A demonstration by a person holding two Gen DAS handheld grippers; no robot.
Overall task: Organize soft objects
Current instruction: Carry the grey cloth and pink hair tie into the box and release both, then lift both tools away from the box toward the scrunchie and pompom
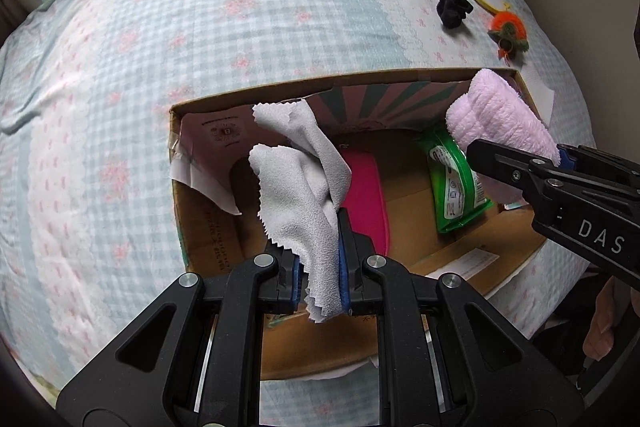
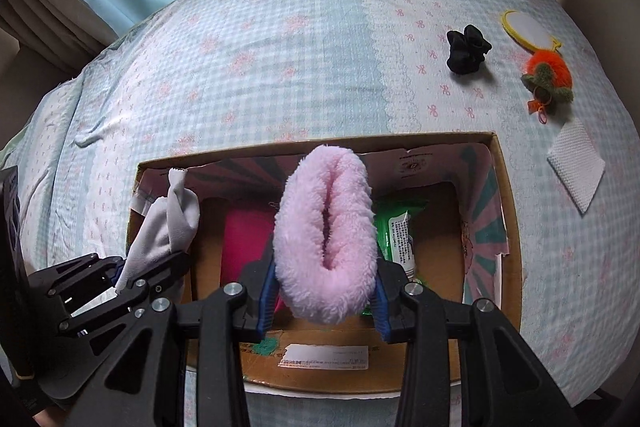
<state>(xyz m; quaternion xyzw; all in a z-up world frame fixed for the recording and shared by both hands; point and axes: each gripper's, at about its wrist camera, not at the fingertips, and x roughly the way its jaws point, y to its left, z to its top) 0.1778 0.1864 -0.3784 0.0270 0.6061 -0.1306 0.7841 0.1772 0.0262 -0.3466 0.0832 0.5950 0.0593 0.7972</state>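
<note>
— Over the cardboard box [image 2: 508,187] at lower centre of both views, what did each hand carry?

— At lower left of the right wrist view, the left gripper [image 1: 320,267] had its fingers pressed together on a grey cloth [image 1: 304,187], which hung over the box's left end.

— And in the middle?

— The right gripper [image 2: 324,283] pinched a folded pink fluffy cloth [image 2: 326,227], above the box's middle. Beneath it lay a pink pouch [image 2: 244,239] and a green wipes pack [image 2: 396,235] on the box floor.

— Farther right?

— On the checked bedspread [image 2: 240,67], upper right of the frame, sat a black scrunchie [image 2: 468,49], a yellow mirror [image 2: 526,29], an orange pompom charm [image 2: 546,75] touching it, and a white pad [image 2: 576,167], all outside the box.
</note>
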